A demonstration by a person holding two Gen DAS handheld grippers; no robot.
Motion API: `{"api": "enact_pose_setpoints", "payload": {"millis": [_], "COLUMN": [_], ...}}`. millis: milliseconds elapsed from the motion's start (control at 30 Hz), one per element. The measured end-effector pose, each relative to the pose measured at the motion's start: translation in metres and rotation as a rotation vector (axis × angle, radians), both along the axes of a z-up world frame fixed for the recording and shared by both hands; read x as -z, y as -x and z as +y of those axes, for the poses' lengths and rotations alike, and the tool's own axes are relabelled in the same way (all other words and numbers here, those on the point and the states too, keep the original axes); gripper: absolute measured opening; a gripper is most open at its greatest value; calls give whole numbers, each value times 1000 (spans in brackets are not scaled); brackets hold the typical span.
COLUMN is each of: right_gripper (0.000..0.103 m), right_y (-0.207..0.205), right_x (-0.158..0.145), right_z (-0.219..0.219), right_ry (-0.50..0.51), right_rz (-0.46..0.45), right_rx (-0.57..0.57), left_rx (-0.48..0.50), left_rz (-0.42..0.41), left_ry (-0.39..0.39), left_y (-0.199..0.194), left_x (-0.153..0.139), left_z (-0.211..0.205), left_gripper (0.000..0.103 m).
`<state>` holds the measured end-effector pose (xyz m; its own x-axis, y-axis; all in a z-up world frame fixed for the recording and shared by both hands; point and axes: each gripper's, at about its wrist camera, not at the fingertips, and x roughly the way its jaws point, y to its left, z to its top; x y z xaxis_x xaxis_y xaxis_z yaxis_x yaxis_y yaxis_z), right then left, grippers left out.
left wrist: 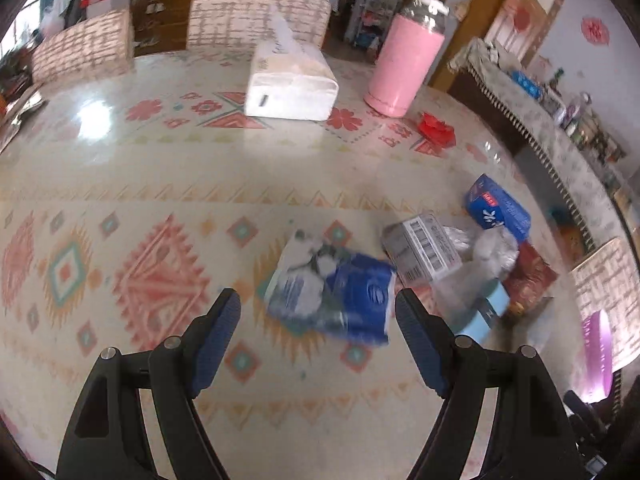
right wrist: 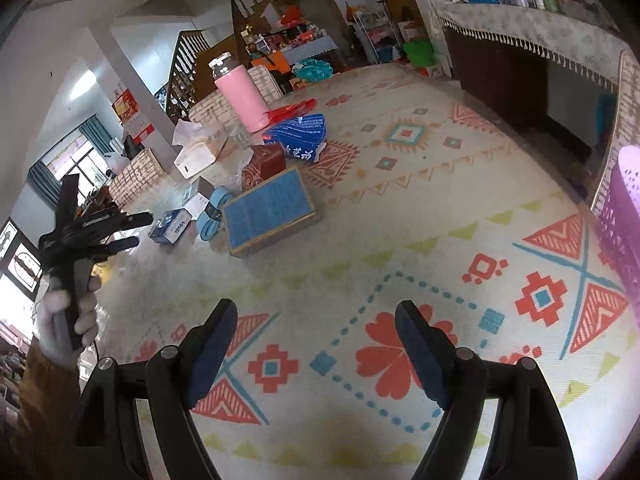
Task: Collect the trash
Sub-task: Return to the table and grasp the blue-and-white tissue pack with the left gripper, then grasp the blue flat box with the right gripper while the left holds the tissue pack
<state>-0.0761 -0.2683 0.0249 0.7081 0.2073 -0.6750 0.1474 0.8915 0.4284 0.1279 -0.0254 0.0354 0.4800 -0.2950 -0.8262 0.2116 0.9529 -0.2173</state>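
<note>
While the left tool (left wrist: pixel 318 308) hangs wide over the blue-and-white tissue pack (left wrist: pixel 332 286), its thin wrapper could slip; the right tool (right wrist: pixel 316 316) gapes empty.

Bare tablecloth (left wrist: pixel 160 168) left of blue-white packet (left wrist: pixel 332 288); trash cluster (left wrist: pixel 460 256) crowds its right; purple basket (right wrist: pixel 624 216) far right.
</note>
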Motion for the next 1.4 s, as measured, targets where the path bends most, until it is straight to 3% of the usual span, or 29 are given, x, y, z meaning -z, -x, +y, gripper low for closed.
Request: {"api": "enact_pose_setpoints", "payload": {"millis": [167, 267, 300, 367, 533, 800, 967, 1067, 1267, 1400], "right_gripper": [85, 85, 85, 85, 85, 85, 87, 89, 89, 89], "right_y": [1, 0, 0, 0, 0, -1, -6, -19, -71, -108], "right_x": [-1, 0, 0, 1, 2, 3, 1, 1, 0, 0], "right_z": [3, 4, 4, 3, 2, 5, 13, 21, 37, 44], "right_ry": [7, 7, 5, -2, -10, 7, 61, 84, -15, -64], "right_rz": [-5, -2, -1, 1, 8, 12, 42, 78, 153, 186], "right_rx": [-17, -27, -26, -26, -25, -26, -28, -45, -72, -31], "left_rx": [18, 17, 15, 20, 84, 17, 1, -4, -4, 21], "left_rz": [60, 48, 51, 51, 35, 35, -27, -56, -117, -100], "left_ry": [-20, -69, -86, -105, -142, -16, -32, -22, -85, -71], "left_y": [-21, -19, -15, -3, 43, 75, 78, 81, 88, 89], "left_x": [17, 17, 16, 14, 14, 5, 2, -2, -1, 3], "left_z": [-15, -27, -29, -34, -36, -25, -26, -22, -22, -24], "left_gripper": [81, 83, 83, 72, 72, 72, 72, 72, 72, 72]}}
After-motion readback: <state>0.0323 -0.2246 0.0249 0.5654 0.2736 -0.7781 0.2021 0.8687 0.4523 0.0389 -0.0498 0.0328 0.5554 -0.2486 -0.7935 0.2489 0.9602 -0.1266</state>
